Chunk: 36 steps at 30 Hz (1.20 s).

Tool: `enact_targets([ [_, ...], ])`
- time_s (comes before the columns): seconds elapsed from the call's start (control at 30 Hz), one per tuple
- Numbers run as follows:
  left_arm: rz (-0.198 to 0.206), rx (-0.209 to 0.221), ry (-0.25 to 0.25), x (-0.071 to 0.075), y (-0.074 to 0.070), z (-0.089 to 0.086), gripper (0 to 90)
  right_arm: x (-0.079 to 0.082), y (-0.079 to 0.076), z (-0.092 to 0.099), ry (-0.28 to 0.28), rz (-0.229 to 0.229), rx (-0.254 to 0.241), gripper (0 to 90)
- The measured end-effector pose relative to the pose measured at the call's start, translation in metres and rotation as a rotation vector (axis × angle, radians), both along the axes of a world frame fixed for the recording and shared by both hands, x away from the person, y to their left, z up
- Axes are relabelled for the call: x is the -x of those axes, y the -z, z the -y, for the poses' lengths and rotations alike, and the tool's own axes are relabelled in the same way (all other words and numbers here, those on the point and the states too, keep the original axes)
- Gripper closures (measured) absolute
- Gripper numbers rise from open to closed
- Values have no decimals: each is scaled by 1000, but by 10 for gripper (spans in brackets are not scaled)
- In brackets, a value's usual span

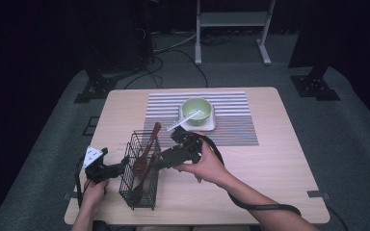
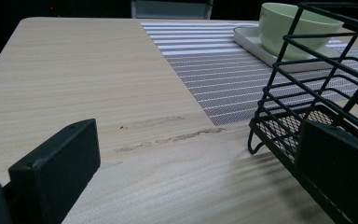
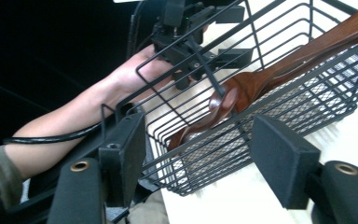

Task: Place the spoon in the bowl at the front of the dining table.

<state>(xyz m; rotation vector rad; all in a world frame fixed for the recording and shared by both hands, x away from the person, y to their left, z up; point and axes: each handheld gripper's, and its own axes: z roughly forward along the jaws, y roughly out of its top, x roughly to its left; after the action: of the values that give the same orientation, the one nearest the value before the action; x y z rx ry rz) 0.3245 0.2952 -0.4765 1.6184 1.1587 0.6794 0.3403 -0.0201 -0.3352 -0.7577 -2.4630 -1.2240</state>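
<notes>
A black wire basket stands at the table's front left with two brown wooden spoons leaning inside it. My left gripper is at the basket's left side, jaws open. In the left gripper view its gripper spans bare table, and the basket's corner sits just inside the right jaw. My right gripper is at the basket's right side. In its own view the right gripper is open, with the basket's wall between the jaws and a wooden spoon behind the wires.
A green bowl sits on a white square plate with a white utensil leaning out of it, on a striped placemat at mid table. The bowl lies beyond the basket. Bare wood extends right.
</notes>
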Motion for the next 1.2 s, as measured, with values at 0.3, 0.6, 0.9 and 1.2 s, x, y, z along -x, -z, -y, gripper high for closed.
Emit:
enact_targets([
  [0.3, -1, 1, 1, 0, 0, 0, 0, -9, 5, -9, 11, -9, 22, 444],
  [0.6, 0, 4, 0, 0, 0, -1, 0, -13, 8, -17, 26, -16, 38, 643],
  [0.9, 0, 5, 0, 0, 0, -1, 0, -11, 6, -19, 28, -18, 27, 823],
  [1.2, 0, 2, 0, 0, 0, 0, 0, -8, -7, -14, 46, 8, -16, 827],
])
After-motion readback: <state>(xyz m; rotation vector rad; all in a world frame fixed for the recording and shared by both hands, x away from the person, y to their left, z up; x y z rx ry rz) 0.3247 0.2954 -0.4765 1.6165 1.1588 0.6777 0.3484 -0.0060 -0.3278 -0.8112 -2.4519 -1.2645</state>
